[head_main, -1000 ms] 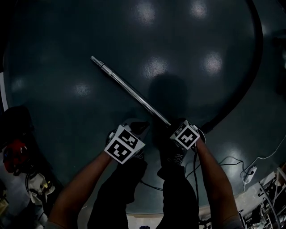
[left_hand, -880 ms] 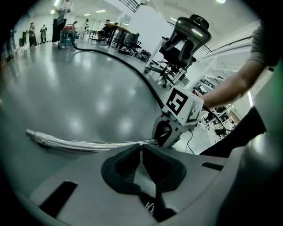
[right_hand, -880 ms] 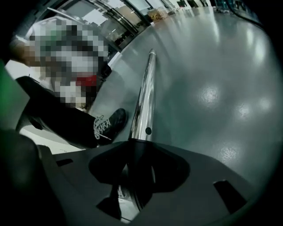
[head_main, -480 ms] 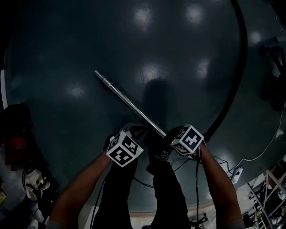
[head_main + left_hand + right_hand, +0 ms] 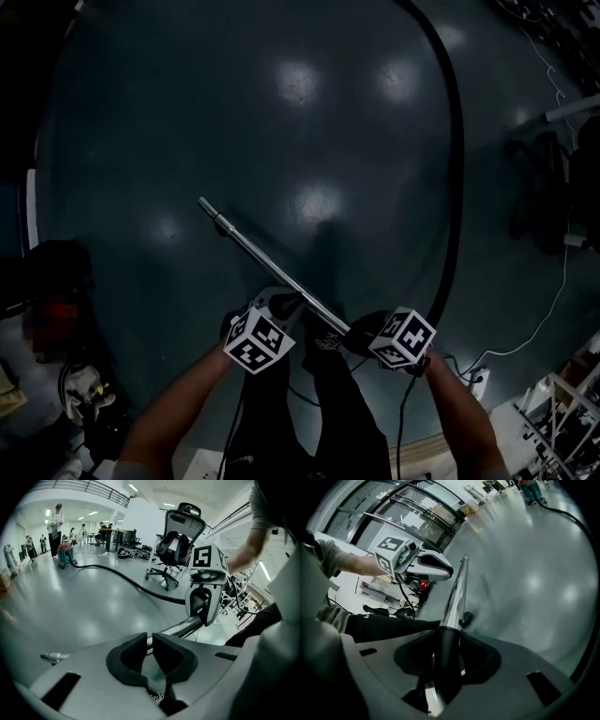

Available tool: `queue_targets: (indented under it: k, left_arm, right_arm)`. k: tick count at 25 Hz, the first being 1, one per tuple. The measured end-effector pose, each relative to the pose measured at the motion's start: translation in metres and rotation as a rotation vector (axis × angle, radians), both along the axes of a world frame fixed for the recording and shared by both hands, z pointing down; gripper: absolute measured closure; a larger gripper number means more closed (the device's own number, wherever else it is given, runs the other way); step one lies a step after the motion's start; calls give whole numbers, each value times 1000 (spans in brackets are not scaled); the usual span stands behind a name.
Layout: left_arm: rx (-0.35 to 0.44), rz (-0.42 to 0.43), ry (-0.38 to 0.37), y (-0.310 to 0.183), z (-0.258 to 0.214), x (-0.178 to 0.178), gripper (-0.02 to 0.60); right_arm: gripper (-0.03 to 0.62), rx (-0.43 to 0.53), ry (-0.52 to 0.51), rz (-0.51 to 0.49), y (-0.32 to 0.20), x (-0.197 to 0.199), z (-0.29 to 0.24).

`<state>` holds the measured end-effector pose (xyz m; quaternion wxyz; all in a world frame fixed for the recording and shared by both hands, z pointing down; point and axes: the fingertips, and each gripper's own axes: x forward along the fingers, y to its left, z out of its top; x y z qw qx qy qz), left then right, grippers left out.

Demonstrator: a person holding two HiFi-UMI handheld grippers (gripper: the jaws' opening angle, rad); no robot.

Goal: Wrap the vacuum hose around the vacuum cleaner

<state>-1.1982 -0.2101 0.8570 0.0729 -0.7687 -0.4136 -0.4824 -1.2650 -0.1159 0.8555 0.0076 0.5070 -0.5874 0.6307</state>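
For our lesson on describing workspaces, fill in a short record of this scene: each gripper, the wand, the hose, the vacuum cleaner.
wand: chrome, slanting away leftward
left gripper: jaws shut, nothing between them, wand just beyond
right gripper: shut on the wand's black collar
hose: black, curving over the floor, not wrapped
vacuum cleaner: far across the floor, at the hose's end

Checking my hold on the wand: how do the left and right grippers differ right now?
The right gripper is shut on the metal wand at its black end; the left gripper has its jaws almost together, empty, the wand crossing beyond their tips. The right sits nearest the hose, the left further along. Both angle down toward the floor.
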Motion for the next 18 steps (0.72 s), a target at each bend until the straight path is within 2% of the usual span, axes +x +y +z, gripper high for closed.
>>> queue_targets:
  k: [7,10,12,13,15,16,18]
  left_arm:
    - [23,125,103,36,-113,20,557]
    - [43,173,148,44,-148,32,557]
    - [45,238,174,52,-169,36,552]
    - [36,284,178,57,-177,35,509]
    - [17,390,177,69,-186,33,365]
    - [21,450,184,75,-187,32,321]
    - [51,583,217,86,-178,33,287]
  right_arm:
    - [434,59,26,5,20,37,-114]
    - [434,80,53,-4,28,55,-149]
    - [434,89,66,-3,32,64,-168]
    - [434,90,70,-1,33,66,-176]
    - [436,83,72,-1,35,72,-186]
    - [437,75,71,-2,36,76,-189]
    - [441,58,70,-4,38,85,-193]
